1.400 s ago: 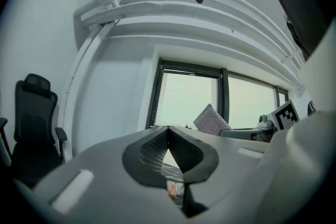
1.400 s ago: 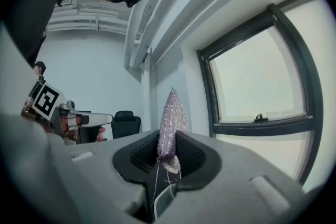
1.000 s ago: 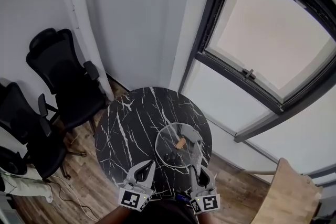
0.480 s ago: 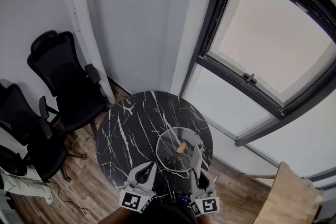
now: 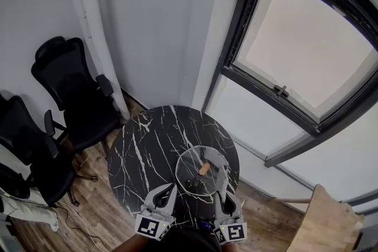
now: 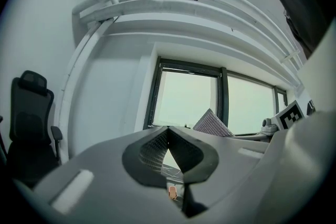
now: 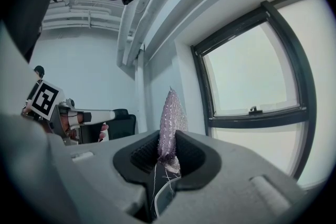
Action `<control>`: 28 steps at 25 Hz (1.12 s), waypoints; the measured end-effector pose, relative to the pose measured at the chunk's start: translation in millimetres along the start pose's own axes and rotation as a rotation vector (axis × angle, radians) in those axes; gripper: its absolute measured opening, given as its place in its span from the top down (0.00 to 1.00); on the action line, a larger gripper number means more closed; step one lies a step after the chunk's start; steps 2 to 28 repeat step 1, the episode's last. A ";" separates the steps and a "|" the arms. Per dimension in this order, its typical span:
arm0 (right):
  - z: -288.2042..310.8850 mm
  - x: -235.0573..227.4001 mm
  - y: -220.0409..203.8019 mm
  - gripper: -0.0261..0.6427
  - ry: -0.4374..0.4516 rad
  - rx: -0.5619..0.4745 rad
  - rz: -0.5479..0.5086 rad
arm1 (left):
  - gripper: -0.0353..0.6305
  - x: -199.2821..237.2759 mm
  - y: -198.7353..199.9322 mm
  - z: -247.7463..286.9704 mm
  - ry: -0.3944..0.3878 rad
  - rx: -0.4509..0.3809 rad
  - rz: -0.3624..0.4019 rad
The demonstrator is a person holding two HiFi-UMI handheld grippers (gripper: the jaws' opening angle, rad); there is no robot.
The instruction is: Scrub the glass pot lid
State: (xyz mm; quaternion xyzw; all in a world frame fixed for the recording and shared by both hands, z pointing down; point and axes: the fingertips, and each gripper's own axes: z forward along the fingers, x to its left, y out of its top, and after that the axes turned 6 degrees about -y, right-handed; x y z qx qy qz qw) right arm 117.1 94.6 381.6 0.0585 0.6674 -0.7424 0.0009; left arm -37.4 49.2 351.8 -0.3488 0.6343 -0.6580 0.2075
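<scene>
The glass lid (image 5: 198,157) is seen flat on the black table (image 5: 142,144), low and right of middle in the frame, with its brown knob (image 5: 204,169) up. The right claw (image 5: 221,190) is clenched on a shiny scrub cloth (image 5: 222,175), held upright by the lid's right edge. The left claw (image 5: 171,187) is shut tight with nothing in it. The lid is found just above both claws, nearer the right one

Round clear glass lid (image 5: 195,163), flat
</scene>
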 end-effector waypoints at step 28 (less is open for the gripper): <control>-0.2 -0.1 -1.0 0.85 -0.001 0.003 -0.001 | 0.94 0.1 -0.3 0.3 0.000 -0.001 -0.002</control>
